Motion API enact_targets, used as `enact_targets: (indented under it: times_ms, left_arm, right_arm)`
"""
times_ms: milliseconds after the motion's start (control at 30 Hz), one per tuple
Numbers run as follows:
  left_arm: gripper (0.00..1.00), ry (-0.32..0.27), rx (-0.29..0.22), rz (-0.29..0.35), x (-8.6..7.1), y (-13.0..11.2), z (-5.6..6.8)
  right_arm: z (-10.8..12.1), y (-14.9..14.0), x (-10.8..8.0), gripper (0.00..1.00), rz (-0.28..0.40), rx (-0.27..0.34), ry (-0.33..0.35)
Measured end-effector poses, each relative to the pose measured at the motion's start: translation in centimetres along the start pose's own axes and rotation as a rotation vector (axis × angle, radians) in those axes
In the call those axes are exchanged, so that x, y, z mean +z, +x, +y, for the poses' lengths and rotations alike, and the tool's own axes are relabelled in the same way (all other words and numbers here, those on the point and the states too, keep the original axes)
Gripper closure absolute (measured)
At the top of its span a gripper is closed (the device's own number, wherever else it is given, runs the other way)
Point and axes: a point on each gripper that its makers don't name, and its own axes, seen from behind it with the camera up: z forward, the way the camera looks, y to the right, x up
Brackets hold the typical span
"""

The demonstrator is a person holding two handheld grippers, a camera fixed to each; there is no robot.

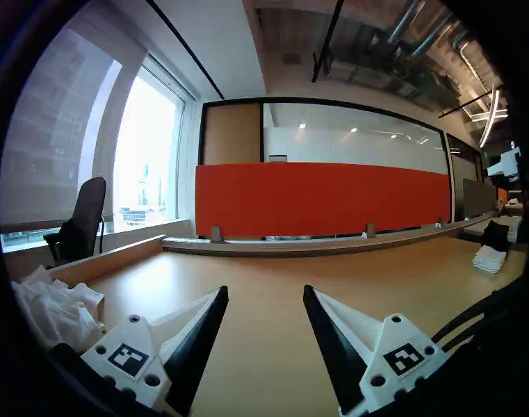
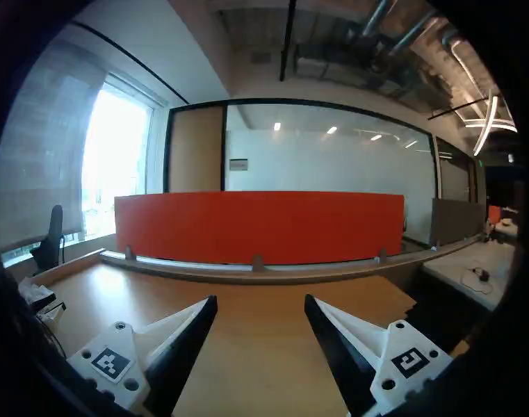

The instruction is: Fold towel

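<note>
A crumpled white towel (image 1: 55,309) lies in a heap on the wooden table (image 1: 264,278) at the left, just beyond my left gripper's (image 1: 264,306) left finger. That gripper stands open above bare wood with nothing between its fingers. A folded white towel (image 1: 489,258) rests at the far right of the table. My right gripper (image 2: 261,313) is open too, over bare tabletop (image 2: 264,306). A bit of white cloth (image 2: 36,292) peeks in at the left edge of the right gripper view.
An orange divider panel (image 1: 320,198) runs along the table's far edge. A black office chair (image 1: 80,222) stands by the window at left. A dark object (image 1: 495,234) sits behind the folded towel. A white desk (image 2: 473,271) with a cable adjoins the table's right end.
</note>
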Motion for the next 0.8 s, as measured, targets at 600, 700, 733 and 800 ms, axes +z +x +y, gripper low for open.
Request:
enact_targets:
  times_ms: [600,700,733,800]
  left_arm:
    - [0.19,0.0,0.001,-0.001,0.0,-0.1,0.0]
    - [0.19,0.0,0.001,-0.001,0.0,-0.1,0.1]
    - [0.19,0.0,0.001,-0.001,0.0,-0.1,0.1]
    - [0.19,0.0,0.001,-0.001,0.0,-0.1,0.1]
  right_arm:
    - [1.3,-0.7,0.0,0.03,0.024,-0.004,-0.004]
    - [1.7,-0.6,0.2,0.03,0.042,-0.013,-0.007]
    - [1.9,-0.6,0.2,0.03,0.048,-0.015,-0.009]
    - [2.2,-0.6,0.3,0.03,0.061,-0.02,-0.012]
